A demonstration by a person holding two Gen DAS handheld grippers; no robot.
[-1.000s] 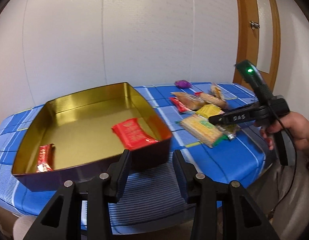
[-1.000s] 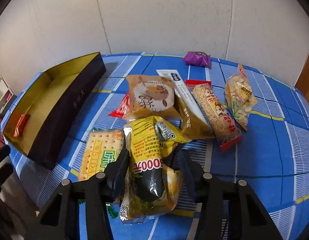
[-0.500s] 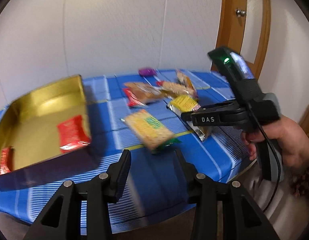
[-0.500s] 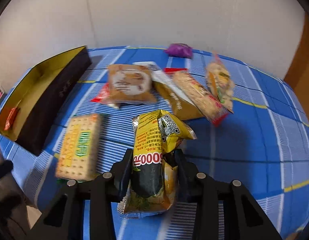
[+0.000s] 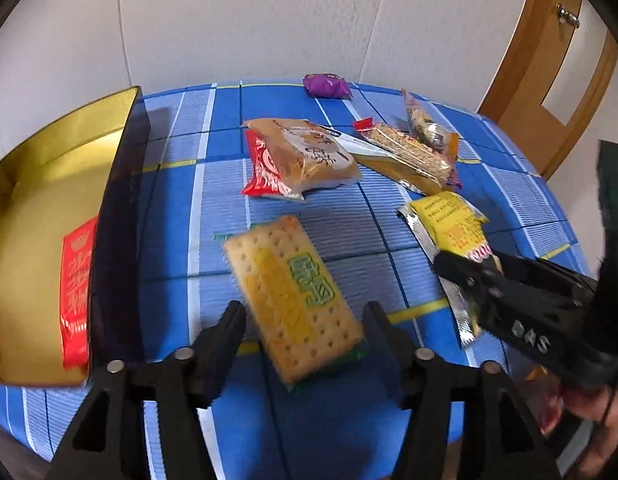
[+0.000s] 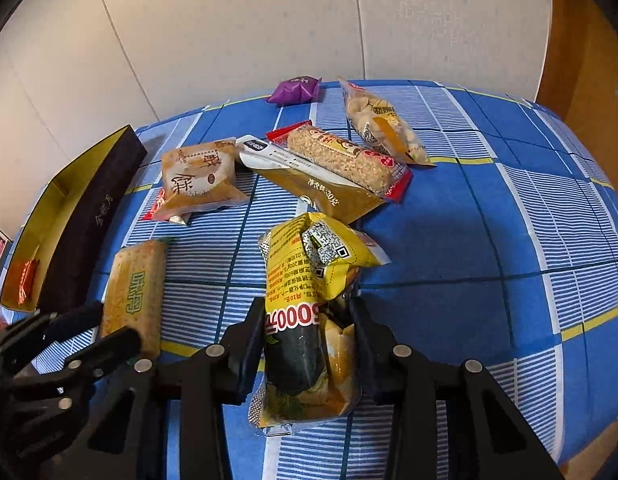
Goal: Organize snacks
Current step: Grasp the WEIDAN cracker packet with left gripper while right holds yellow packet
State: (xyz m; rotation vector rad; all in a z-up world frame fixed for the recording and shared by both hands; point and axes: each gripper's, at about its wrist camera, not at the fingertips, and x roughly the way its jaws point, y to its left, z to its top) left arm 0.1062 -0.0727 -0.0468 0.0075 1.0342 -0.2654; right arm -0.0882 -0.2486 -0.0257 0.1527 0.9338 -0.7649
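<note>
The cracker pack (image 5: 291,300) lies flat on the worktop (image 5: 521,200), just beside the gold box (image 5: 49,168). It is judged to be light and stiff, and the crackers inside can be snapped if squeezed hard. It is best taken by its two long sides, near the middle. The yellow bag (image 6: 313,312) is soft and crinkly and bends easily.

The left gripper (image 5: 305,332) is opened wide, one of the fingers on each side of the cracker pack, and nothing is pinched yet. The right gripper (image 6: 309,340) is closed on the yellow bag.

A second ago the left gripper was seen at the box; now it is over the crackers, and its fingers have just been opened. The yellow bag was not yet squeezed then.
</note>
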